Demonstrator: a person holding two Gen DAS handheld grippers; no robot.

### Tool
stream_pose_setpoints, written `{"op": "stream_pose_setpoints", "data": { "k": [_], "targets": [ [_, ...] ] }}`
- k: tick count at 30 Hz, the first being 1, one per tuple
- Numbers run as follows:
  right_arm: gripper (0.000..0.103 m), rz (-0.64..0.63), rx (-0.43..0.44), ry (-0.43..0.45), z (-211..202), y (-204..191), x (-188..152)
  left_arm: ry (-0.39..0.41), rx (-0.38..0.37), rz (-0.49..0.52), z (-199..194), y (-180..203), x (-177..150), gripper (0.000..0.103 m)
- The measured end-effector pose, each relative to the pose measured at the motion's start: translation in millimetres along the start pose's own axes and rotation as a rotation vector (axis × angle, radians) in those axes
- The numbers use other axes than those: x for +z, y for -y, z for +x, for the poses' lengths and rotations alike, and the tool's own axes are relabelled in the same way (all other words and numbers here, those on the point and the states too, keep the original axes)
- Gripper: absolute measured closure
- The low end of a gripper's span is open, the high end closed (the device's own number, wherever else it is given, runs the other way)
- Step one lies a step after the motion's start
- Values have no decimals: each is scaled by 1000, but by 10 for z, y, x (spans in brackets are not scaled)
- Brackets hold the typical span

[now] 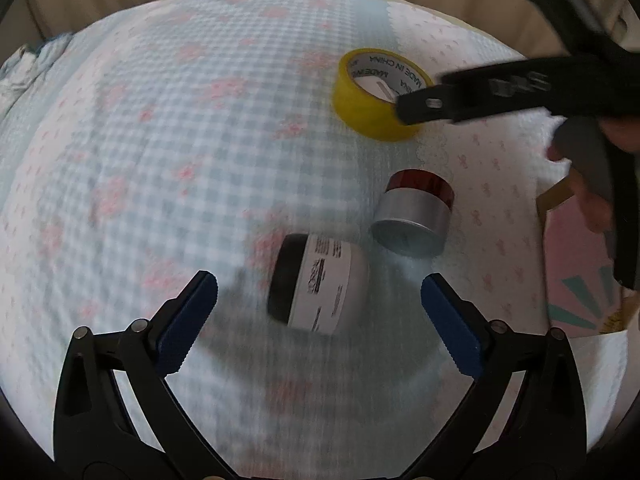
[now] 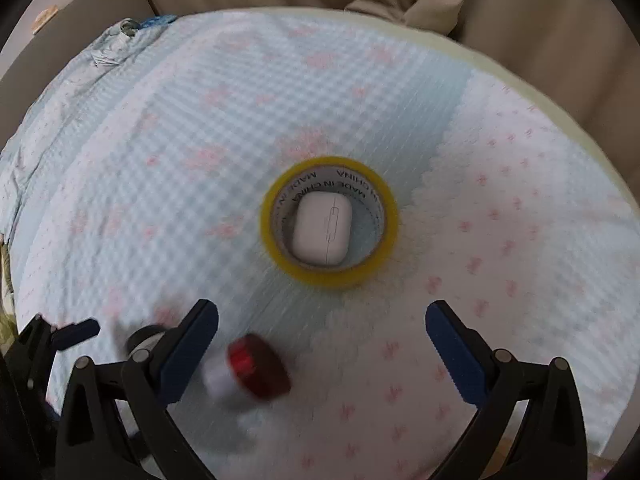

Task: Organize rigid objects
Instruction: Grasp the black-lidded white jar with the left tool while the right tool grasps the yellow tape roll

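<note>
A white jar with a black lid (image 1: 318, 284) lies on its side on the cloth between the fingers of my open left gripper (image 1: 320, 294). A silver jar with a red lid (image 1: 416, 214) lies on its side just beyond it; it also shows in the right wrist view (image 2: 256, 374), blurred. A yellow tape roll (image 2: 330, 222) lies flat with a white earbud case (image 2: 321, 230) inside its ring. My right gripper (image 2: 322, 338) is open and empty above the near side of the roll. In the left wrist view the right gripper's finger (image 1: 460, 102) covers the tape roll's (image 1: 368, 108) right edge.
A blue checked cloth with pink flowers (image 1: 180, 140) covers the padded surface. A pink box with teal marks (image 1: 580, 280) lies at the right edge. Beige cushions (image 2: 520, 20) stand behind. Crumpled cloth (image 2: 116, 40) bunches at the far left.
</note>
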State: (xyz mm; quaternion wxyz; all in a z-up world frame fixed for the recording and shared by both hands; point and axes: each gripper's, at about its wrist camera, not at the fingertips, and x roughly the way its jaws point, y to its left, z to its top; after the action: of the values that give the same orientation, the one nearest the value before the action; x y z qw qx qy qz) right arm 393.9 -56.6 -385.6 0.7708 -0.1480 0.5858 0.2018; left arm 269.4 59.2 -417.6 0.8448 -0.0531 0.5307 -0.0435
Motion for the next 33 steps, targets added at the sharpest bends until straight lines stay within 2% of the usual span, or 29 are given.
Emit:
{"op": "stream_pose_setpoints", "data": {
  "k": [3,8,13,15,17,27,33],
  "targets": [
    [0,16,11,-3,233,53,65,10,9,22,152,57,-19,9],
    [0,-24,-15,19,469,22,185,9,10,45,350,109,-34,28],
    [0,-32,-9,16,651,28,300,7,6,38,420,108,-33,41],
    [0,-26,-3,20,673,39,329,7,22,40,422,97,-27,51],
    [5,-24,4,34,662,49,355,4,11,34,423,68,-29,52],
    [6,-25,-3,41,631,63,356,11,4,25,381,10,-31,53],
    [6,0,2,64,479,82,358,25,3,15,267,-31,38,53]
  ]
}}
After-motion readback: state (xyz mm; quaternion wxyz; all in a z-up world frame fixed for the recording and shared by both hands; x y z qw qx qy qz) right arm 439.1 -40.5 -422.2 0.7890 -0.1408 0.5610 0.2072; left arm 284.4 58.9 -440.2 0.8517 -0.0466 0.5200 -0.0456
